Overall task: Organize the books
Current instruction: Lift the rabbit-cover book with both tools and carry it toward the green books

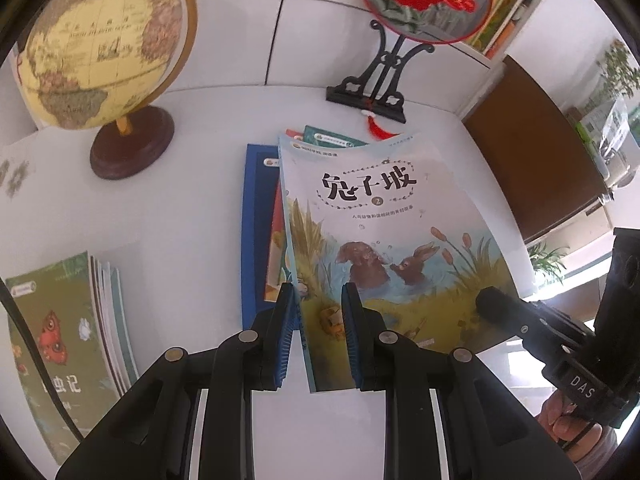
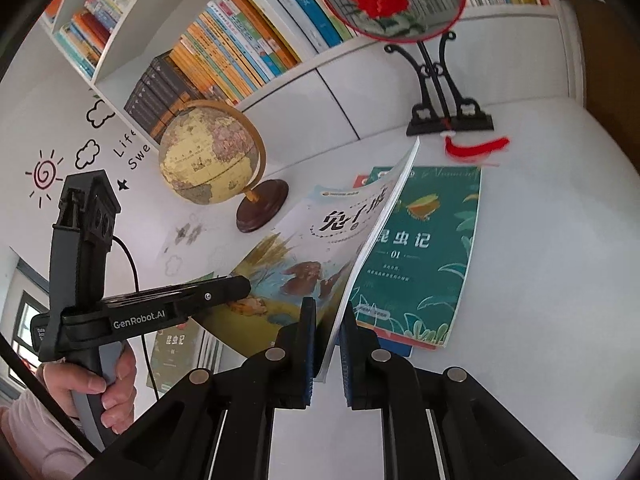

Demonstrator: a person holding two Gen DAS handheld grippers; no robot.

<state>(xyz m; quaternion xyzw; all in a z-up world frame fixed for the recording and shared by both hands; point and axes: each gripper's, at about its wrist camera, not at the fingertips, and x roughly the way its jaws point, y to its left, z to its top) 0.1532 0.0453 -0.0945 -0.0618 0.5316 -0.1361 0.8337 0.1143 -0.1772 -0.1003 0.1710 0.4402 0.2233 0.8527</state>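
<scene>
While both your grippers clamp the book (image 1: 384,232) by its near edge, left gripper (image 1: 320,336) at the spine corner and right gripper (image 2: 328,344) at the page-edge corner, it hangs tilted above the stack (image 2: 424,256) on the table (image 1: 192,208). Its long axis runs toward 12 o'clock. Its cover reads "兔子坡 2"; the stack's top cover reads "昆虫记 01". Your left gripper's body reads "GenRobot.AI", the right's "DAS".
</scene>
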